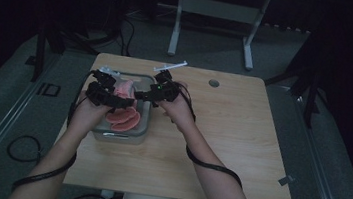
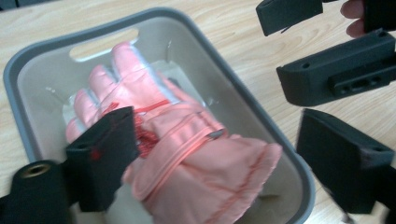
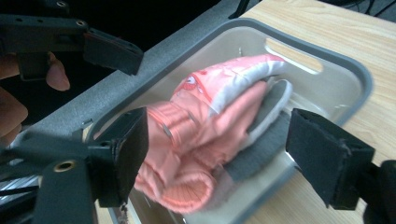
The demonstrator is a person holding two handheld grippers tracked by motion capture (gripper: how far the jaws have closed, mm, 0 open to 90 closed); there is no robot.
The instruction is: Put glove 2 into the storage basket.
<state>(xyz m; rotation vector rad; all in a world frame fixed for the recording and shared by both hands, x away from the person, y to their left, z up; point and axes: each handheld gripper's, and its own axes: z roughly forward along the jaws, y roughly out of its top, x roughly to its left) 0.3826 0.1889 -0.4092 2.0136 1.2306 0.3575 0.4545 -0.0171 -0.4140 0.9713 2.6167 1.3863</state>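
A pair of pink padded gloves point(image 1: 123, 116) lies in a grey plastic bin point(image 1: 120, 136) at the left of the wooden table point(image 1: 221, 135). My left gripper point(image 1: 114, 101) hangs over the bin, open, its jaws either side of a glove's point(image 2: 187, 140) wrist without pinching it. My right gripper point(image 1: 142, 94) comes in from the bin's right side, open as well. In the right gripper view point(image 3: 224, 156) its jaws straddle the glove point(image 3: 205, 130), whose grey-white palm faces right. Each gripper view shows the other gripper, the right one point(image 2: 317, 51) and the left one point(image 3: 70, 37).
The bin's rim point(image 2: 56, 42) point(image 3: 348, 63) has a handle slot at its far end. A white syringe-like object point(image 1: 170, 67) lies at the table's far edge, and a round cable hole point(image 1: 213, 83) sits to its right. Bare tabletop lies right of the bin.
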